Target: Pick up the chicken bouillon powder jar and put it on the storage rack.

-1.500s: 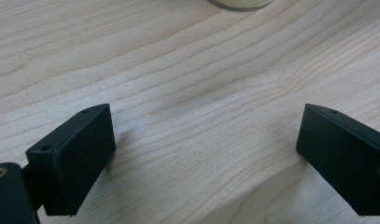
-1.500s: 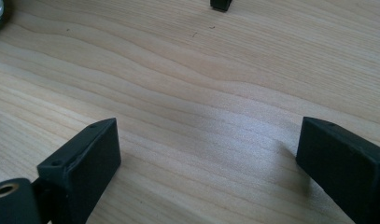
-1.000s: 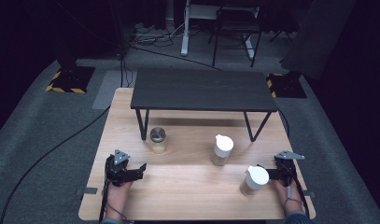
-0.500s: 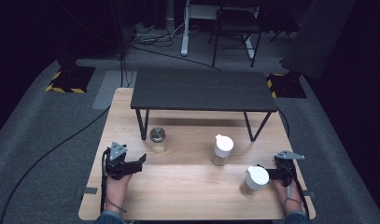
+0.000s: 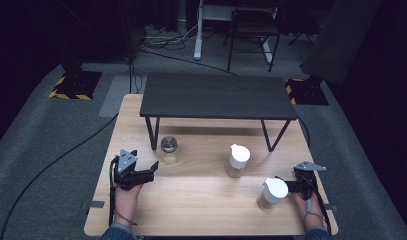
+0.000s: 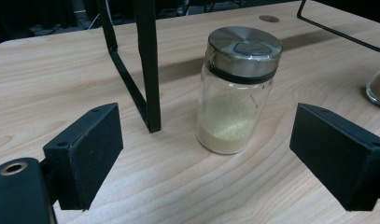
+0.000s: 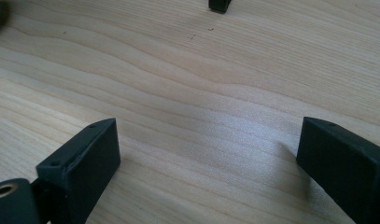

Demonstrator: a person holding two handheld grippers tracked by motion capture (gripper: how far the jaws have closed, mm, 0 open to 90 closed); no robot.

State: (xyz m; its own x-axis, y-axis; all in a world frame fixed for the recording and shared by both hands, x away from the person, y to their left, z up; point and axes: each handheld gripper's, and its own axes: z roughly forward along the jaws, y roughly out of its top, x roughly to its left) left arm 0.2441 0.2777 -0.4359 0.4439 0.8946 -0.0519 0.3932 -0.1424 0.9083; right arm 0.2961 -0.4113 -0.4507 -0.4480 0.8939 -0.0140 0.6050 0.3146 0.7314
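The left tool [image 5: 150, 170] had turned toward the jar [image 6: 235, 93], wide and empty, ready to grab. The right tool [image 7: 211, 163] was loose too.

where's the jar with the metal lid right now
In the high view, the metal-lidded jar stands left of centre beside the black shelf's left leg, just ahead of the open left gripper.

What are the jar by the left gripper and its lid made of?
Jar: looks like clear glass, glossy; the pale yellowish grains inside show through. Lid: seems brushed metal, silvery sheen, with a dark ring beneath that may be rubber.
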